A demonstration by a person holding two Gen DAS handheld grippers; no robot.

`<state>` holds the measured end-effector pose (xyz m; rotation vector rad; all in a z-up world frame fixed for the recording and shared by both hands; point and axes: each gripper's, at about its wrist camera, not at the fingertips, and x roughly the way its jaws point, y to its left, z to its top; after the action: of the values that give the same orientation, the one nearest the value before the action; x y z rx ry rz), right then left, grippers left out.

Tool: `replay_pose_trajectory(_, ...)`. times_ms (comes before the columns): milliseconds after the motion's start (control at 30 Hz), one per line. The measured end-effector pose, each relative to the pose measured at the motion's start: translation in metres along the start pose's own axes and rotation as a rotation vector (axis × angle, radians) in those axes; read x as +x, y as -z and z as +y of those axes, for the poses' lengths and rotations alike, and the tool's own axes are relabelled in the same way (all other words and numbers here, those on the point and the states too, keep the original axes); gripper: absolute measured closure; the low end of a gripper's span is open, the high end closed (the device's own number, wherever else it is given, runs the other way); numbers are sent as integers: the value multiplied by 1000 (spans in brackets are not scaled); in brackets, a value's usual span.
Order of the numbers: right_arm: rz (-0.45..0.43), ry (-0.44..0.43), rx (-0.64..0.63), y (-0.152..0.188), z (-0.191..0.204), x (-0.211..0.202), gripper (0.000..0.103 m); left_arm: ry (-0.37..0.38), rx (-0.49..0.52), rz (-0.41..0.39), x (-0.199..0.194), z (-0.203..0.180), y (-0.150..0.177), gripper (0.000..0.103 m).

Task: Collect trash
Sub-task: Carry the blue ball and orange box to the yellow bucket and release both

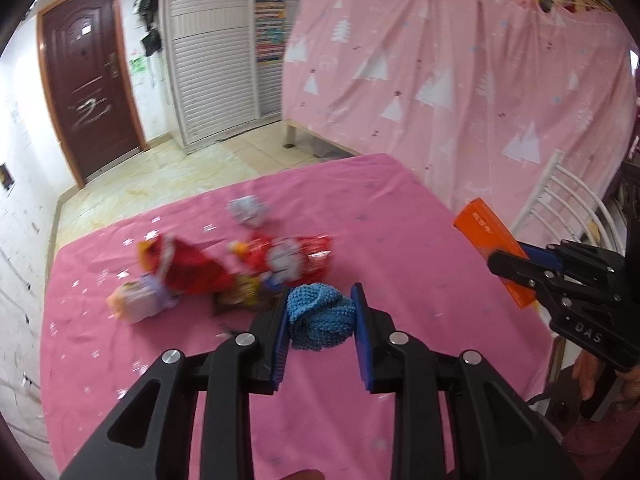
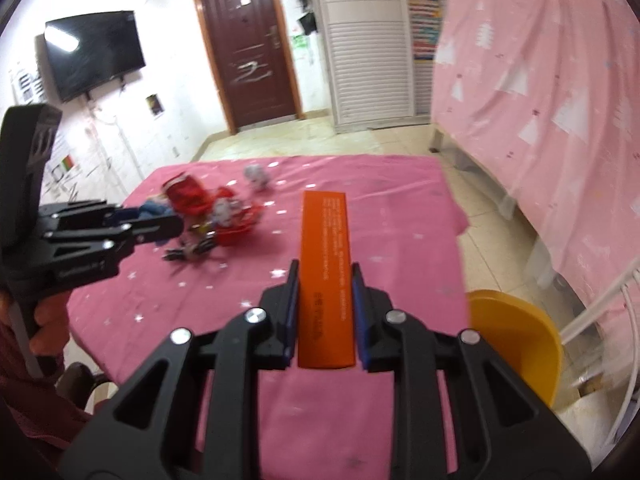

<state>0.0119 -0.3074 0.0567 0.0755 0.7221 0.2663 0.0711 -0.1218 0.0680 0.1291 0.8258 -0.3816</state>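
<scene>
My left gripper (image 1: 321,300) is shut on a blue knitted ball (image 1: 320,314) and holds it above the pink table (image 1: 400,240). My right gripper (image 2: 325,276) is shut on a long orange box (image 2: 326,276) and holds it over the table's right part; the box also shows in the left wrist view (image 1: 492,248). A pile of trash lies on the table: red snack wrappers (image 1: 288,256), a red crumpled bag (image 1: 180,264), a white crumpled paper (image 1: 248,210) and a pink-purple packet (image 1: 140,300). The pile also shows in the right wrist view (image 2: 208,208).
A yellow bin (image 2: 516,340) stands off the table's right edge. A white metal chair (image 1: 560,204) is beside it. A pink patterned sheet (image 1: 460,60) hangs at the right. A brown door (image 1: 88,80) and white louvred cabinet (image 1: 216,52) stand beyond the table.
</scene>
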Motion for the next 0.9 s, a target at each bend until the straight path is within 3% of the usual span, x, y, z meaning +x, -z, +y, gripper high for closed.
replay_pose_trajectory(467,-9,148,198,39,-110,-18,81,126,106,57,39,-116,-39,81)
replay_pose_trajectory(900,51,203,301,75,-173,4,81,146,203,129,86,-208,-48,81)
